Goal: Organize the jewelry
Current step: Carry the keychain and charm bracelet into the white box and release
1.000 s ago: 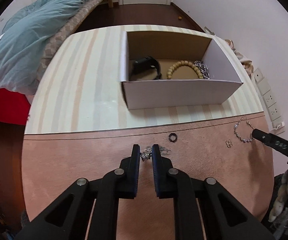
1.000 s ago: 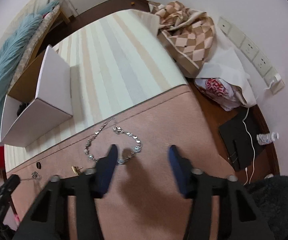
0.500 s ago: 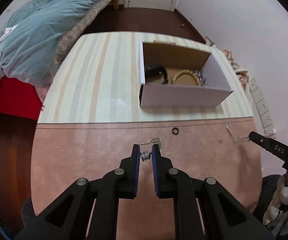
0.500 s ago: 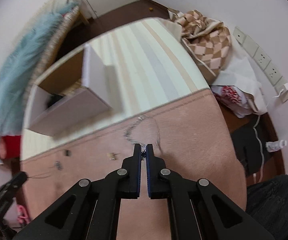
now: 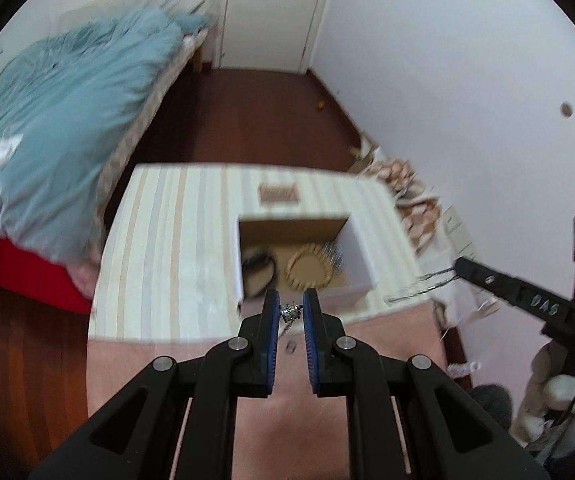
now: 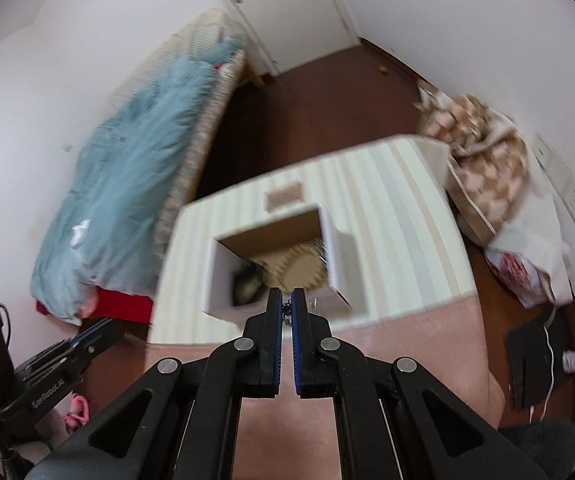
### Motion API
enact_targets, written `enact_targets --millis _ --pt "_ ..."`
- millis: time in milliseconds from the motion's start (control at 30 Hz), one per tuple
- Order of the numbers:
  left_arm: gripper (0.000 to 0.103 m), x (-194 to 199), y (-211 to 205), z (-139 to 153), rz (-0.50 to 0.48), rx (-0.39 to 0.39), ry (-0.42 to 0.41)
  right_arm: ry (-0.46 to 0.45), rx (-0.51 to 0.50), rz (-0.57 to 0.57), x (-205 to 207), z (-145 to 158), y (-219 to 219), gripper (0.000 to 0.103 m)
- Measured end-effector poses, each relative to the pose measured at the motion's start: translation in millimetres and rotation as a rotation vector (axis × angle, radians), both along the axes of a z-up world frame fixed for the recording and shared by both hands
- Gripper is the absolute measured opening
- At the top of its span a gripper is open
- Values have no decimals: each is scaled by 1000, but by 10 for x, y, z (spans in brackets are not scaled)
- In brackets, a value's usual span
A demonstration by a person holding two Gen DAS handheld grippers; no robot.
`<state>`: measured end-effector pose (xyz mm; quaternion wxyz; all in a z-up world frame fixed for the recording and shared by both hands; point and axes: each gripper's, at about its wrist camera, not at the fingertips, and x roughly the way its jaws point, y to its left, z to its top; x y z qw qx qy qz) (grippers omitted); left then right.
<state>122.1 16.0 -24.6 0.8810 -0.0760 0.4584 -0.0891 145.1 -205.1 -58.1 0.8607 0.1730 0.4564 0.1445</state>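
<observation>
Bedroom floor of dark wood surrounds a low table (image 5: 159,256) whose far part is covered in pale stripes and whose near part is a pinkish-brown surface. Both views are blurred.

Between the blue pads of the left gripper (image 5: 290,312) sits a small silver pendant (image 5: 290,312), clamped at the fingertips, with a thin chain (image 5: 286,328) dangling below it above the pink surface. The right gripper (image 6: 286,307) is closed down to a narrow slit on a silver bracelet (image 5: 419,286); from the left wrist view the bracelet (linked, bright metal) trails out of its black tip as a loose loop held off the table, while in the right wrist view only a dark glint shows between the pads.

Beyond both tools stands an open white cardboard box (image 5: 361,248) with a brown interior, on the striped part. Inside it lie a ring of tan wooden beads (image 5: 310,271), a black band (image 5: 259,272) to their left, and something silvery (image 5: 333,258) against the right wall.

Further off, a teal duvet (image 5: 59,128) covers a bed, and a checked brown cloth (image 6: 483,152) is heaped by the wall.
</observation>
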Motion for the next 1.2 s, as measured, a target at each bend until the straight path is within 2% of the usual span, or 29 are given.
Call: enact_targets --millis 133,300,467,700,900,1000,1033,1067,1100,1167,1200 --pt "9 286 -45 292 -34 3 -46 -29 -11 34 309 219 128 4" --pt "9 756 -83 306 -60 17 -25 12 -47 74 719 156 306 4" --pt "9 1238 -89 6 -75 29 61 103 -67 104 1075 -177 473 4" --pt "9 1778 -27 -592 -66 33 200 218 -81 125 1428 -655 623 4" --pt "10 2005 -17 -892 -75 5 291 257 -113 140 1604 -831 722 4" --pt "12 2046 1 -919 -53 -10 295 316 -108 167 1672 -940 766 5" --pt "16 2057 15 -914 -43 -8 293 350 -106 169 1687 -998 770 5" --pt "35 2062 33 -912 -30 -3 294 374 -109 171 1697 -1043 779 5" --pt "63 2067 48 -907 -22 2 290 395 -118 169 1698 -1085 784 5" --pt "84 2045 81 -865 -3 24 264 409 -163 171 1684 -1129 782 7" --pt "84 2030 97 -845 4 37 253 409 -183 168 1662 -1133 784 11"
